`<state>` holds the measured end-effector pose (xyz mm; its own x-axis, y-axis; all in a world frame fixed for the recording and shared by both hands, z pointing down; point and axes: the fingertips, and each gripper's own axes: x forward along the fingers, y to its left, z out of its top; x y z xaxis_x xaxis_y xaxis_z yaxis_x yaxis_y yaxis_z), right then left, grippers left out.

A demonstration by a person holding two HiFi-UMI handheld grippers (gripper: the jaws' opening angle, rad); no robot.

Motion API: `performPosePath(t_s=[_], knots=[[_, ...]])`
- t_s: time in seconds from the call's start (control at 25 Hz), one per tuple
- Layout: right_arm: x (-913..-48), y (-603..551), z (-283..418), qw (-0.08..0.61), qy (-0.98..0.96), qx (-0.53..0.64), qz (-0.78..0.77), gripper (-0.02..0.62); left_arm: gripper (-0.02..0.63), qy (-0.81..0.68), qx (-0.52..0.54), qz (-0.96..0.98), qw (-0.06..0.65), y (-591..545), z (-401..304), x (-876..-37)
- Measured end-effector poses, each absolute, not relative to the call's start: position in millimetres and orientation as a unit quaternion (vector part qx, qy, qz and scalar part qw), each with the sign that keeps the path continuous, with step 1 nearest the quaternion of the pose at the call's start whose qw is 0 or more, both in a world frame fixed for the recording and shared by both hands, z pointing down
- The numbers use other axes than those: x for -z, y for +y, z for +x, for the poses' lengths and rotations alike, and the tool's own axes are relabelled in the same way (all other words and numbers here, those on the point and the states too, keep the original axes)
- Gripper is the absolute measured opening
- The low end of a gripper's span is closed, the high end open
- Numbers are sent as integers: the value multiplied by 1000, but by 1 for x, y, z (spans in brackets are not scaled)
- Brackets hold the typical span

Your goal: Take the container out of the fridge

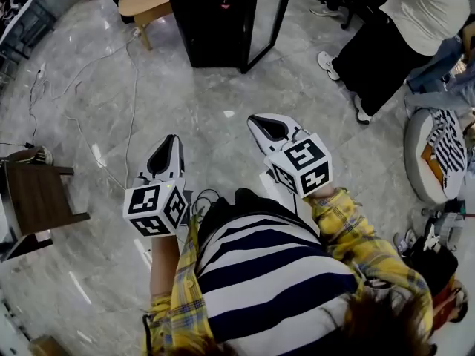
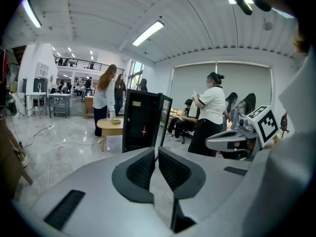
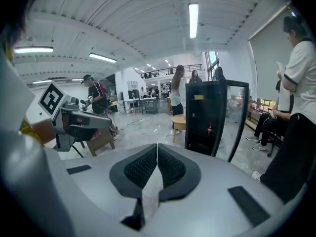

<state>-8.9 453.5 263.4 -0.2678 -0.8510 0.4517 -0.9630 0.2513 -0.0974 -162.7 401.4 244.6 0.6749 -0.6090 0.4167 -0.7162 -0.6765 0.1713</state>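
Two closed, empty tools: left gripper (image 1: 174, 139) and right gripper (image 1: 257, 122); step up to the fridge (image 1: 214, 21) at top centre before opening one.

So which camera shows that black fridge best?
The right gripper view: the fridge stands whole, its door open, with a red thing inside. The left gripper view also shows it whole, but smaller and with the door nearly edge-on. The head view catches only its lower part, from above.

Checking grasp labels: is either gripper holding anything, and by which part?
Nothing is held. The left gripper and right gripper are both shut and empty, short of the black glass-door fridge.
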Motion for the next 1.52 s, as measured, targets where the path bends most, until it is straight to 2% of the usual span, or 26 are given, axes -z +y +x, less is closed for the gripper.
performPosePath(t_s=[0.56, 1.04, 1.12, 1.2, 1.52], knots=[[-273, 432, 4, 137, -782, -195, 576, 31, 37, -368, -180, 897, 167, 381, -148, -255], [-269, 350, 20, 145, -780, -181, 581, 34, 37, -353, -165, 903, 178, 296, -125, -263], [-269, 334, 21, 150, -781, -181, 578, 38, 37, -352, -166, 903, 183, 282, -123, -266], [-269, 317, 20, 155, -784, -183, 572, 74, 37, -353, -165, 902, 187, 267, -123, -267], [-268, 252, 17, 178, -793, -175, 555, 85, 37, -362, -165, 897, 194, 208, -130, -271]])
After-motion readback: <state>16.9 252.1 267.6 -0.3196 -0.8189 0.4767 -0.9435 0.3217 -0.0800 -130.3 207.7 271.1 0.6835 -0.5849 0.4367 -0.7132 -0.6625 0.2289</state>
